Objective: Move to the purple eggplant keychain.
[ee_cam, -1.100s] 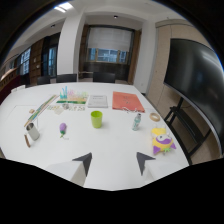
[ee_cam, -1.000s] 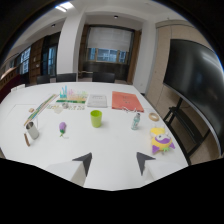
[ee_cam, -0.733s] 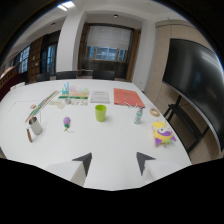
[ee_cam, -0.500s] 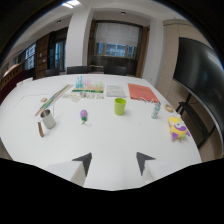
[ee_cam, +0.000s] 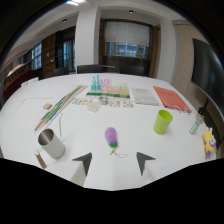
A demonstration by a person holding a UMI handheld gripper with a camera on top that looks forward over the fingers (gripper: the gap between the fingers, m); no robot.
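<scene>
**Just ahead of the fingers: eggplant within reach**

From the gripper view: purple eggplant keychain (ee_cam: 111, 138) lying on white table (ee_cam: 165, 165), just beyond the spread, empty gripper (ee_cam: 114, 163). Could overshoot and knock it aside. Metal cup (ee_cam: 51, 143) and green cup (ee_cam: 162, 121) upright; contents hidden, possibly empty.

yellow-and-purple toy (ee_cam: 209, 141): cut off at the table's far right side, shape unclear. gripper (ee_cam: 114, 162): only the two dark fingertips show (body hidden below). printed sheets (ee_cam: 109, 93): lettering too small to read.

Eggplant keychain (ee_cam: 111, 138) now nearer, centred ahead.
</scene>
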